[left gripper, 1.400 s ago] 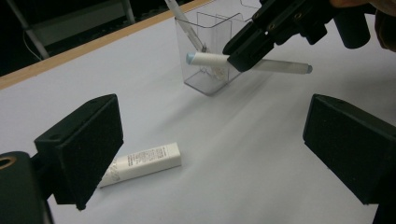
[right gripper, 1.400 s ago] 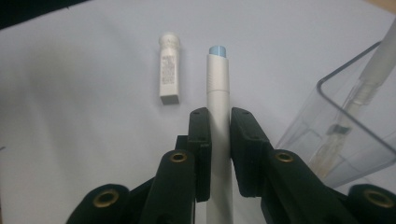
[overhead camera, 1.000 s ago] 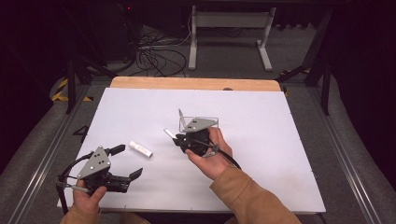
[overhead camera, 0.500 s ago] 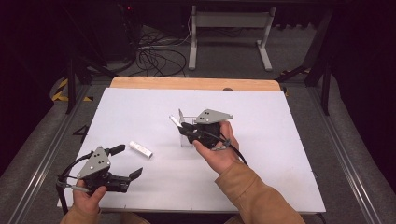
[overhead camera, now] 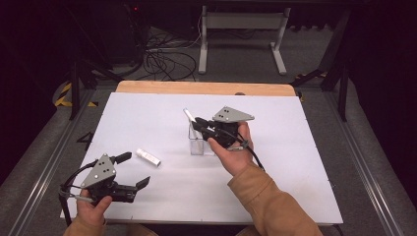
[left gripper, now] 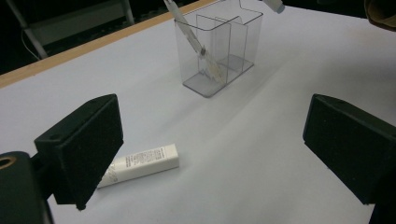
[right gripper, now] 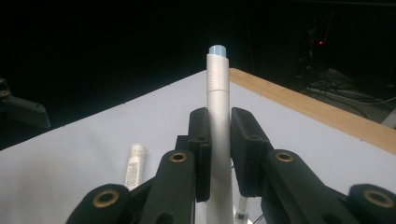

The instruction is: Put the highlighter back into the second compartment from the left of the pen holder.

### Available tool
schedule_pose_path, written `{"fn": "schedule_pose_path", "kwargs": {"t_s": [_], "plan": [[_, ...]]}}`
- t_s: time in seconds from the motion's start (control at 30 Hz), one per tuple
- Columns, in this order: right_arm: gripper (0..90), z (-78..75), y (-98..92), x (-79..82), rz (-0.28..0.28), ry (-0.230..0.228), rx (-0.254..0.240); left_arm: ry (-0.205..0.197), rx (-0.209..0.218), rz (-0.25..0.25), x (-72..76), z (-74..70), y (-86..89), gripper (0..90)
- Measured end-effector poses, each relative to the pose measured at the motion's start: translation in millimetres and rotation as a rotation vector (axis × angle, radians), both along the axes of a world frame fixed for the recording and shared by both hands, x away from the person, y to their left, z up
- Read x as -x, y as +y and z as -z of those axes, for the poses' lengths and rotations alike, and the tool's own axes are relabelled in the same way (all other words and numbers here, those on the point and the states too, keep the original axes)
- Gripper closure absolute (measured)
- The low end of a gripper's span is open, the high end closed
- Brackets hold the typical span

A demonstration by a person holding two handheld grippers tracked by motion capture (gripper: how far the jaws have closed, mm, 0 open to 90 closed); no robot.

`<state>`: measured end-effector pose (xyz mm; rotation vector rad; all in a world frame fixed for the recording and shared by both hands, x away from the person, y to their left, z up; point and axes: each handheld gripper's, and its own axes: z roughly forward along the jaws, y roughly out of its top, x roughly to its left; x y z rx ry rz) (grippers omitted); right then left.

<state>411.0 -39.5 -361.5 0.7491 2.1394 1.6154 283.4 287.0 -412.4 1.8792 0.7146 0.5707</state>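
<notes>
Your right hand-held gripper (overhead camera: 199, 124) and left hand-held gripper (overhead camera: 133, 169) are black, each topped by a grey three-cornered plate with small dark screw holes. Brass-ringed pivots (right gripper: 178, 157) dot the linkages. Black cables trail back. Your sleeve (overhead camera: 268, 196) is tan.

- We see a white table top (overhead camera: 295, 162) with a wooden strip (overhead camera: 206, 88) along its far edge.
- Beyond the table we see a tangle of black cables (overhead camera: 164, 59) on the grey floor.
- We also see a white T-shaped stand base (overhead camera: 241, 22) farther back.
- Yellow and black hazard tape (overhead camera: 63, 93) marks the floor at the left.
</notes>
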Motion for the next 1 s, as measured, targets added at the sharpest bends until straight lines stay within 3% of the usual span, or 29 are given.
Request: {"fn": "schedule_pose_path", "kwargs": {"t_s": [0.5, 1.0], "plan": [[79.2, 2.5, -3.6, -23.4, 0.064, -0.045, -0.051, 0.001, -0.001, 0.0, -0.3, 0.3, 0.2, 5.7], [79.2, 12.5, -3.4, -41.2, 0.119, -0.039, -0.056, 0.003, -0.002, 0.001, -0.3, 0.5, 0.1, 5.7]]}}
